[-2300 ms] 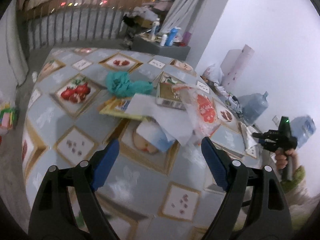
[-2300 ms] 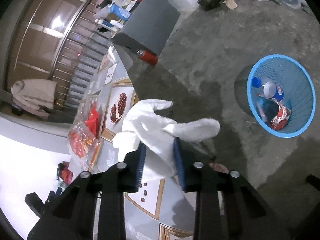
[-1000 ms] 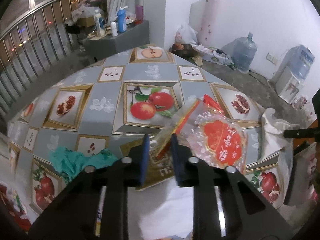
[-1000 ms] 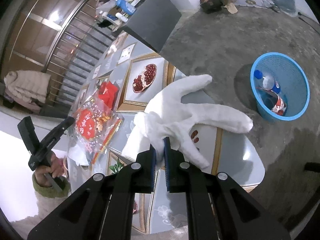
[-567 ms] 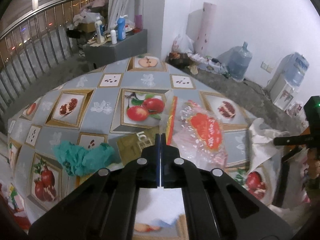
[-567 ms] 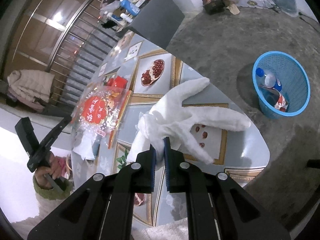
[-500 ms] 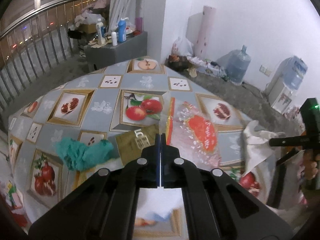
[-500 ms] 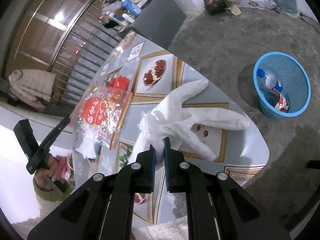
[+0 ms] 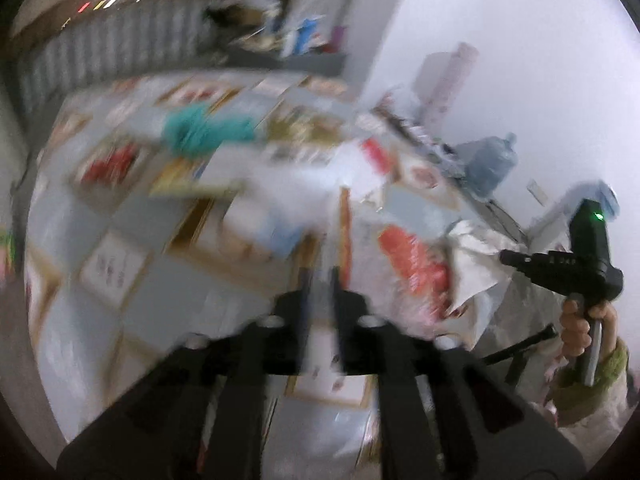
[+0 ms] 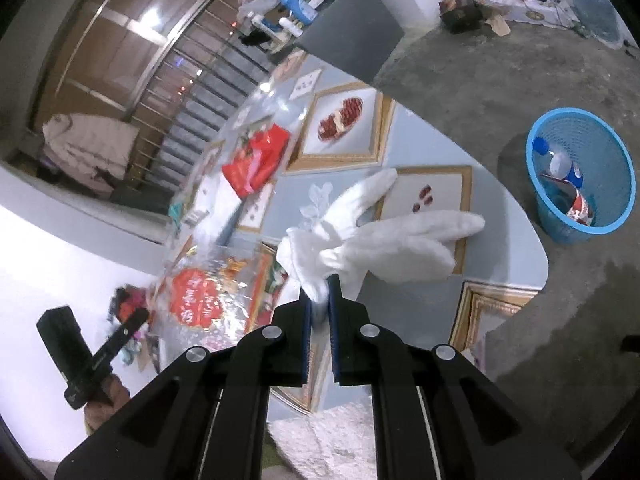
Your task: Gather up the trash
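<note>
Pinched between the nearly closed, slightly opening jaws of the right gripper (image 10: 319,294), the white tissue (image 10: 384,236) above the table (image 10: 516,232) should be carried over the blue basket (image 10: 582,178) before release, while the left gripper (image 9: 319,280) is opening, nothing clearly between its jaws.

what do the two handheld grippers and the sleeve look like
Both the left gripper and the right gripper are matte black with silver bolts and blue pads. The right one has a green light. The sleeve is olive green knit.
</note>
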### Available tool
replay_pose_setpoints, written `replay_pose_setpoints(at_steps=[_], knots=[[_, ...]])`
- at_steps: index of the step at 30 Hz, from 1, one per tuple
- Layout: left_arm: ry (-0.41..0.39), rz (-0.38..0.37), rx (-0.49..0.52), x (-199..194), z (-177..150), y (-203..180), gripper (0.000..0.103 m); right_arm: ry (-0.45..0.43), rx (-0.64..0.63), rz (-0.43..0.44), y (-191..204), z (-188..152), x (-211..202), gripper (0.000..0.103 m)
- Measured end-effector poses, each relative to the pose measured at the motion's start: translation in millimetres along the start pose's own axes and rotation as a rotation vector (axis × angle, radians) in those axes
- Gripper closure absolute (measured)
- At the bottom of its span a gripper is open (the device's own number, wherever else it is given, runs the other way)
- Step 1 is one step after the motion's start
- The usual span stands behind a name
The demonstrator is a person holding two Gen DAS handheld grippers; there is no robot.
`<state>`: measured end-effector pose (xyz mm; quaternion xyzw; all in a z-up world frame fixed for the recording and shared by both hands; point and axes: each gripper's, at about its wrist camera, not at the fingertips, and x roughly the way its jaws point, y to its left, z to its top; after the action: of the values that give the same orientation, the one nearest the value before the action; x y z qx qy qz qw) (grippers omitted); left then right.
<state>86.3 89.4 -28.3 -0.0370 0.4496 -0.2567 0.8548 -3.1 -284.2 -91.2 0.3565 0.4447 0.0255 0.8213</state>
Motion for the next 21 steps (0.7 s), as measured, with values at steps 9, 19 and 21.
replay_pose_setpoints(at_steps=[9, 19, 21], knots=[[0.090, 0.040, -0.253, 27, -39, 52, 0.017, -0.020, -0.092, -0.073, 16, -4, 5, 0.058], [0.025, -0.063, -0.378, 21, -44, 69, 0.009, -0.088, -0.209, -0.145, 35, 3, -4, 0.039], [0.013, -0.078, -0.389, 21, -45, 71, 0.009, -0.102, -0.241, -0.169, 38, 1, -7, 0.032]])
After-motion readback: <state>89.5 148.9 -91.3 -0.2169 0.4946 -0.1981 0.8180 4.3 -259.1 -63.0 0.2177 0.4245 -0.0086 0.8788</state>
